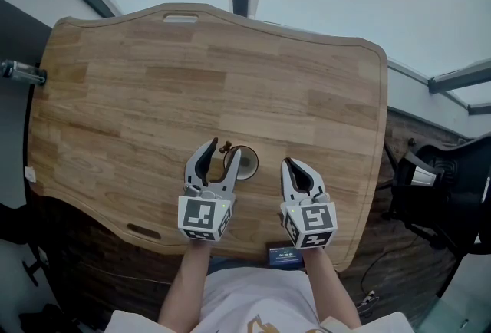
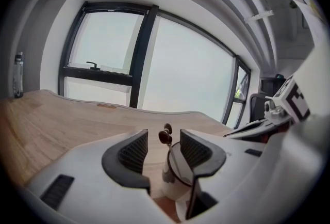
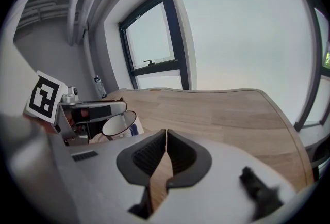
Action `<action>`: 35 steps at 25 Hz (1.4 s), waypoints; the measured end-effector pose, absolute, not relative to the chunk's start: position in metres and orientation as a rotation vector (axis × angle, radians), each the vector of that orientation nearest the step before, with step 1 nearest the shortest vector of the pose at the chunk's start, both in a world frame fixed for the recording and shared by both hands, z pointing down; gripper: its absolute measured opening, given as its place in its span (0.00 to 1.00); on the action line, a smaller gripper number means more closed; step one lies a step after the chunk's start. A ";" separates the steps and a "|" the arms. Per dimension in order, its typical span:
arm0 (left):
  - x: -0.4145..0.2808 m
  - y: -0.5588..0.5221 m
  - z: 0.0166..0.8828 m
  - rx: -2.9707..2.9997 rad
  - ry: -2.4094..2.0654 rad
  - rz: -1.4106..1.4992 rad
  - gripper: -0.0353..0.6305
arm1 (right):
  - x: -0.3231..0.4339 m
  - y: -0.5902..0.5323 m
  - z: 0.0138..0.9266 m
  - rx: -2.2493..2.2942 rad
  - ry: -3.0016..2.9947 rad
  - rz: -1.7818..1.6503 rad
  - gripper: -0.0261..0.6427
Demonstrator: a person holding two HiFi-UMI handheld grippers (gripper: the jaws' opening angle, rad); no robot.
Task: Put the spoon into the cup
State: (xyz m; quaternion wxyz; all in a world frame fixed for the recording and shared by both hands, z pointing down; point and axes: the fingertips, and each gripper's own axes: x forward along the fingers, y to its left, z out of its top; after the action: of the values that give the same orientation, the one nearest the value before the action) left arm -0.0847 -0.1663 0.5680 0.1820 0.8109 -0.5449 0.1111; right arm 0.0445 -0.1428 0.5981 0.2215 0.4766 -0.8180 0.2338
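Note:
A white cup (image 1: 245, 163) stands on the wooden table (image 1: 153, 78) near its front edge. A spoon (image 1: 225, 146) stands in the cup and leans on its rim, with its dark knobbed end (image 2: 165, 135) sticking up. My left gripper (image 1: 223, 150) is open, and the spoon's end sits in the gap between its jaws, clear of both pads. The cup (image 2: 175, 171) lies just beyond and below the right jaw. My right gripper (image 1: 290, 163) hovers to the right of the cup, shut with nothing in it. From the right gripper (image 3: 166, 138) the cup (image 3: 119, 124) shows at the left.
A bottle (image 1: 19, 72) stands at the table's far left edge. A small dark card (image 1: 285, 255) lies at the front edge between my hands. Black equipment (image 1: 445, 186) stands off the table's right side. Windows lie beyond the far edge.

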 end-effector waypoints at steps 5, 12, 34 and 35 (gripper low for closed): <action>-0.078 -0.164 0.565 2.305 -1.530 0.308 0.36 | 0.048 -0.142 0.596 1.328 -2.261 0.643 0.09; -0.082 -0.161 0.555 2.307 -1.576 0.288 0.38 | 0.054 -0.139 0.591 1.348 -2.260 0.630 0.09; -0.070 -0.145 0.520 2.329 -1.454 0.216 0.07 | 0.072 -0.144 0.544 1.523 -2.275 0.513 0.09; -0.068 -0.144 0.517 2.318 -1.427 0.182 0.07 | 0.073 -0.145 0.540 1.537 -2.287 0.506 0.09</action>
State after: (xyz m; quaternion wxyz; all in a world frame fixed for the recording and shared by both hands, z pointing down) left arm -0.0679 -0.1444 0.5175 0.2053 0.8314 -0.5121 0.0654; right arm 0.0733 -0.1448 0.5396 0.1692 0.5408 -0.8045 0.1779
